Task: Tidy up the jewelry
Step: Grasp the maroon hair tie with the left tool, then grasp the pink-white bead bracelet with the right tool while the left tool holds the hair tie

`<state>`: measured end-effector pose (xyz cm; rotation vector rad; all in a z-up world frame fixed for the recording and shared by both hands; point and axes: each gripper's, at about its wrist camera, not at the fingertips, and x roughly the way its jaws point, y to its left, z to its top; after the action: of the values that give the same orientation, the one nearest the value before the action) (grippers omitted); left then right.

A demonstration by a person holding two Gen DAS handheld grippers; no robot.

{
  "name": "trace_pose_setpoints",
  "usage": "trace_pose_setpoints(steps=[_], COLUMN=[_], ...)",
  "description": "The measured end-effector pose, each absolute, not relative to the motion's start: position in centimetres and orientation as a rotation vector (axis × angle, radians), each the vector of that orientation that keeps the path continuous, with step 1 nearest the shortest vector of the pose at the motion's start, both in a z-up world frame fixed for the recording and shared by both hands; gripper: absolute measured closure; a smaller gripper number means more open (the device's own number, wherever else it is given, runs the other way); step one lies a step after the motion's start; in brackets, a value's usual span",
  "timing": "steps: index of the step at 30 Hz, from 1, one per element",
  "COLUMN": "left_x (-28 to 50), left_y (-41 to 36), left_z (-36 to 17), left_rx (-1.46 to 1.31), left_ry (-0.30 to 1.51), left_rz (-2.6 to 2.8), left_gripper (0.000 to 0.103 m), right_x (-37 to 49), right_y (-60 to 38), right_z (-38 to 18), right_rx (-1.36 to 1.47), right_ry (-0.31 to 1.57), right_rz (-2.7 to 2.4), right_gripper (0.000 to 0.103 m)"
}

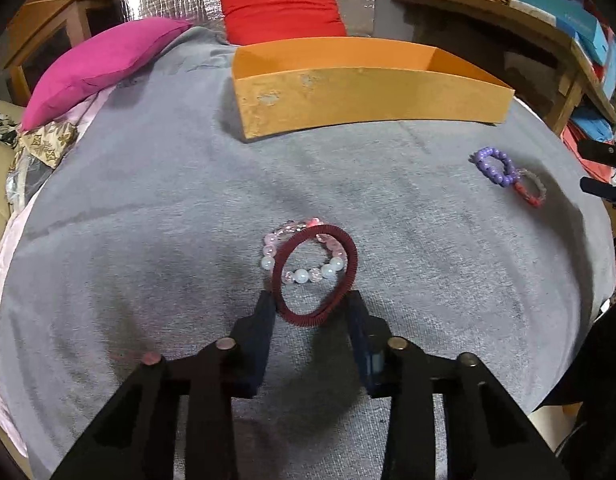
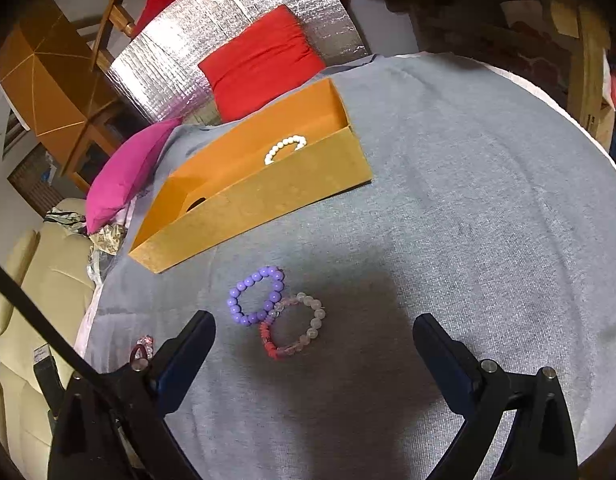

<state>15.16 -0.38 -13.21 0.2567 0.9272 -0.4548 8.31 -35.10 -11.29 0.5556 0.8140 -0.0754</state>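
Nearest the left wrist camera, the left gripper points steeply down at the grey cloth, its dark blue fingers pinched in on the near end of a dark red coiled hair tie. The loop bulges between the pads, so it looks clamped on it, though the contact points sit in shadow. Under the tie's far half lies a pink and white bead bracelet, partly covered by it.

From the right wrist view, the right gripper hangs tilted over the cloth with its jaws spread wide, nothing between the pads. Just beyond it, at twelve o'clock, a purple bead bracelet touches a red and clear bead bracelet; the same pair sits at two o'clock in the left view.

Further out, at eleven o'clock, the orange box holds a white pearl bracelet, half hidden by the near wall. A dark shape at the box's left end is too cut off to name. Behind, a magenta cushion and a red cushion.
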Motion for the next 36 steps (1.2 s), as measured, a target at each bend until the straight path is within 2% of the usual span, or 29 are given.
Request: trace_pose_setpoints(steps=[5, 9, 21, 24, 28, 36], left_x=[15.2, 15.2, 14.0, 13.8, 13.5, 13.0], left_y=[-0.1, 0.1, -0.2, -0.5, -1.1, -3.0], left_z=[-13.0, -12.6, -10.5, -10.3, -9.9, -10.1], left_rx=[0.235, 0.215, 0.156, 0.15, 0.147, 0.161], left_ry=[0.932, 0.929, 0.869, 0.867, 0.857, 0.868], left_rz=[-0.474, -0.486, -0.583, -0.592, -0.607, -0.63], left_gripper=[0.087, 0.092, 0.093, 0.093, 0.093, 0.093], right_x=[8.2, 8.2, 8.6, 9.0, 9.7, 11.4], right_y=[-35.3, -35.4, -35.0, -34.2, -32.6, -29.0], right_z=[-11.4, -11.4, -12.2, -12.4, -12.8, -14.1], right_rx=[0.567, 0.575, 0.602, 0.577, 0.508, 0.326], right_ry=[0.815, 0.813, 0.858, 0.878, 0.91, 0.967], right_rz=[-0.077, -0.076, -0.027, -0.005, 0.012, -0.015], right_gripper=[0.003, 0.003, 0.01, 0.016, 0.023, 0.025])
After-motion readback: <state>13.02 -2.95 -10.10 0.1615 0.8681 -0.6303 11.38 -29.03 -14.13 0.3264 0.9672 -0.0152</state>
